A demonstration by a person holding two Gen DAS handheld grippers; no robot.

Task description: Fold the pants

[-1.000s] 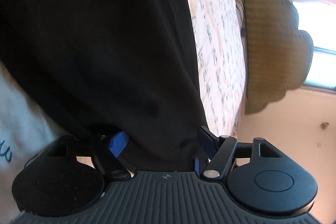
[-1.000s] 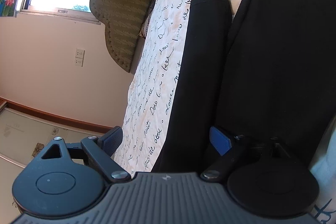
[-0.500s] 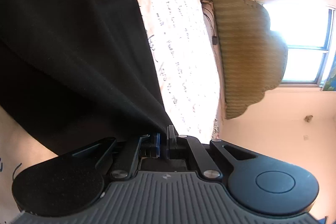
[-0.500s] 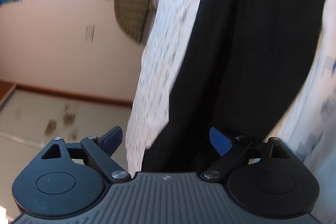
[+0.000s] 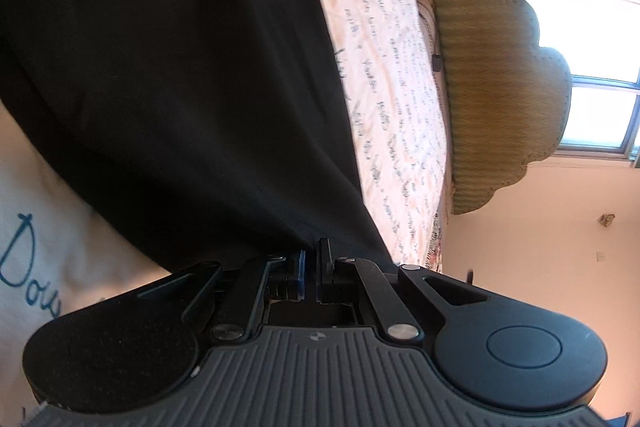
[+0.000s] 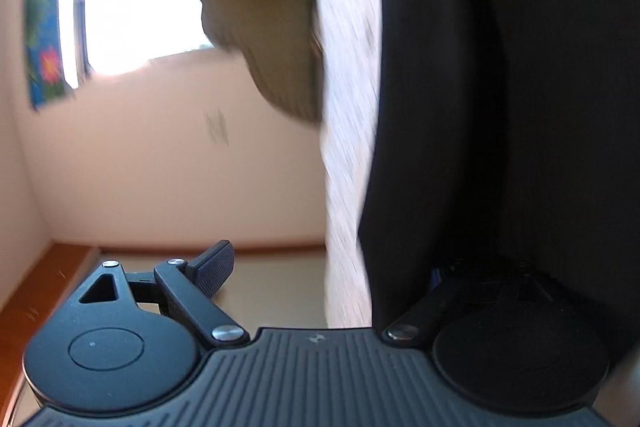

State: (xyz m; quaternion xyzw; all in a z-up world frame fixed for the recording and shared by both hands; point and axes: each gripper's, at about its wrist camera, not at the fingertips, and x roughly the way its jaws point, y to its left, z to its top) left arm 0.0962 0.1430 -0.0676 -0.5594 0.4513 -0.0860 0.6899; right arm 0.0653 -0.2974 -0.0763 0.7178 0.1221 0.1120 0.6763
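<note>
Since half a second ago, both views are swinging: the right tongs (image 6: 324,267) are turning so that more wall and floor (image 6: 272,291) show, while the left tongs (image 5: 309,269) are keeping their grip. Left fingers are pressing together, pinching an edge of the black pants (image 5: 180,67) right at the tips. Right fingers are standing spread, one finger (image 6: 212,269) out over the floor and the other lying in shadow against the pants (image 6: 520,107), gripping nothing. Pants are lying on the bed (image 5: 384,75), over a script-printed sheet, with a leg stretching toward the headboard (image 5: 492,87). Beyond it a window (image 5: 600,115) is glowing. Motion is blurring the right view.
</note>
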